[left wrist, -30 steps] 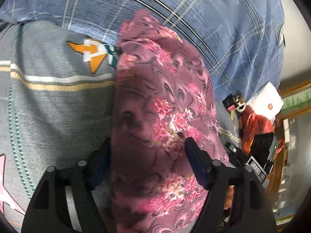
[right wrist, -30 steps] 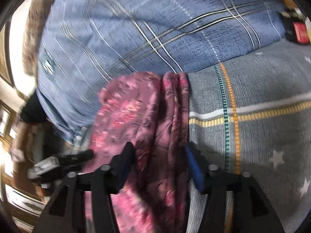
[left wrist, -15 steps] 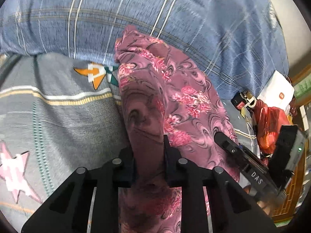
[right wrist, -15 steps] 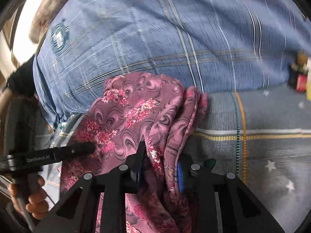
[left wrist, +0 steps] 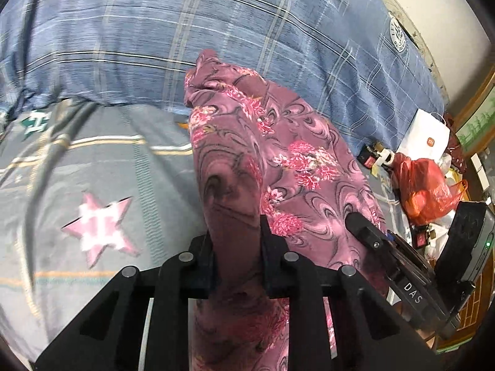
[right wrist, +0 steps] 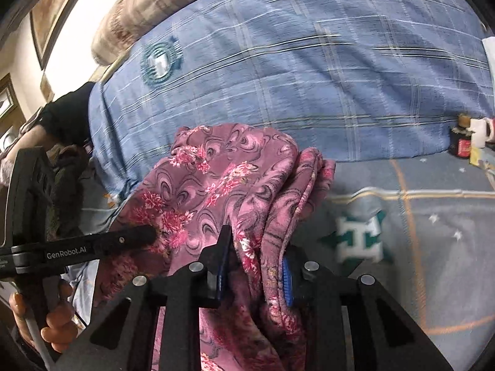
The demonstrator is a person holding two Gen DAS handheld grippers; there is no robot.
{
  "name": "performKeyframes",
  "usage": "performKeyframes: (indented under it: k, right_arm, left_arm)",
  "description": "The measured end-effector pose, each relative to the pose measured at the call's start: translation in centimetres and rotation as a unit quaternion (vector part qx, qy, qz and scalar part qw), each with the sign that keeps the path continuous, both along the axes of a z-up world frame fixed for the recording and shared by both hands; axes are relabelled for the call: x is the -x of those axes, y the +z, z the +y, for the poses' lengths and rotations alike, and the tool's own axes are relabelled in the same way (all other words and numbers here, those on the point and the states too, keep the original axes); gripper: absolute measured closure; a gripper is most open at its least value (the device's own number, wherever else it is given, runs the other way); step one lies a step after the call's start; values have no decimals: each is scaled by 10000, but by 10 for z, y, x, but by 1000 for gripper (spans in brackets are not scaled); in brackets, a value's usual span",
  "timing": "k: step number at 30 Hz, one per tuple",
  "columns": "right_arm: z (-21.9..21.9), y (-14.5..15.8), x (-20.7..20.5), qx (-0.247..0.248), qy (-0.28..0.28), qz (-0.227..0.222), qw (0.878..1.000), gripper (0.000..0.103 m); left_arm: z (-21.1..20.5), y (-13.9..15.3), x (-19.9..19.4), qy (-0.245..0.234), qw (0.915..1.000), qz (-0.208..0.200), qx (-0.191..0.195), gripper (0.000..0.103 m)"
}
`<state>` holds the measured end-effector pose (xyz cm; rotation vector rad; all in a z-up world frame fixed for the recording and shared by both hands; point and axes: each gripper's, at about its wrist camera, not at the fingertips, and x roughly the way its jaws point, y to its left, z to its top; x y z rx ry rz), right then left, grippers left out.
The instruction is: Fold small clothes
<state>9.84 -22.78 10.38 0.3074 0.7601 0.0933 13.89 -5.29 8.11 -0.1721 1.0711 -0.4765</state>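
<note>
A maroon floral garment [left wrist: 278,160] is bunched and held up off a grey patterned bedsheet [left wrist: 102,167]. My left gripper [left wrist: 236,241] is shut on the garment's left edge. My right gripper [right wrist: 255,256] is shut on a thick fold of the same garment [right wrist: 222,185] at its right side. Each gripper shows in the other's view: the right one [left wrist: 386,256] pokes into the cloth at the right, the left one [right wrist: 102,244] at the left. The garment's lower part hangs hidden behind the fingers.
A blue plaid quilt [left wrist: 247,31] is piled behind the garment. A white bag [left wrist: 423,136], a red plastic bag [left wrist: 427,185] and small bottles [left wrist: 374,157] lie at the bed's right side. A star pattern [left wrist: 99,228] marks the sheet.
Both grippers went from open around the garment to shut on it, then lifted it up and back from the sheet, so more of the bed shows.
</note>
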Motion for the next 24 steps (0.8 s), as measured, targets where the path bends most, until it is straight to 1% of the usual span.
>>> performKeyframes:
  k: [5, 8, 11, 13, 14, 15, 16, 17, 18, 20, 22, 23, 24]
  right_arm:
    - [43, -9, 6, -105, 223, 43, 9997, 76]
    - [68, -20, 10, -228, 407, 110, 9989, 75]
    - [89, -39, 17, -345, 577, 244, 9974, 75]
    - [99, -60, 19, -366, 670, 442, 9961, 74]
    - [104, -73, 20, -300, 716, 580, 9953, 74]
    - [108, -87, 19, -142, 714, 759, 9945, 71]
    - [107, -93, 21, -127, 699, 764, 9945, 68]
    - [104, -94, 23, -257, 695, 691, 9949, 66]
    - [98, -91, 22, -442, 694, 770, 9936, 65]
    - [89, -83, 19, -608, 661, 830, 9925, 65]
    - [79, -72, 17, -632, 442, 654, 9949, 61]
    - [74, -66, 13, -710, 331, 555, 9954, 61]
    - [69, -62, 6, -900, 266, 460, 9945, 61]
  left_arm:
    - [49, -6, 15, 197, 9997, 45, -104, 83]
    - [74, -13, 27, 288, 9994, 106, -169, 83]
    - [101, -32, 36, 381, 9987, 306, -130, 83]
    - [114, -54, 39, 408, 9976, 543, -149, 82]
    - [121, -71, 38, 449, 9961, 732, -196, 81]
    - [125, -83, 37, 486, 9947, 878, -225, 77]
    - [131, -96, 37, 527, 9933, 1012, -160, 65]
    - [137, -102, 38, 556, 9931, 1035, -11, 61]
    - [142, -104, 39, 544, 9929, 1048, 149, 59]
    - [153, -103, 39, 495, 9916, 1118, 422, 58]
    - [161, -98, 35, 557, 9918, 1013, 539, 58]
    - [164, -92, 31, 635, 9926, 886, 537, 59]
    - [164, -86, 25, 692, 9935, 753, 509, 59]
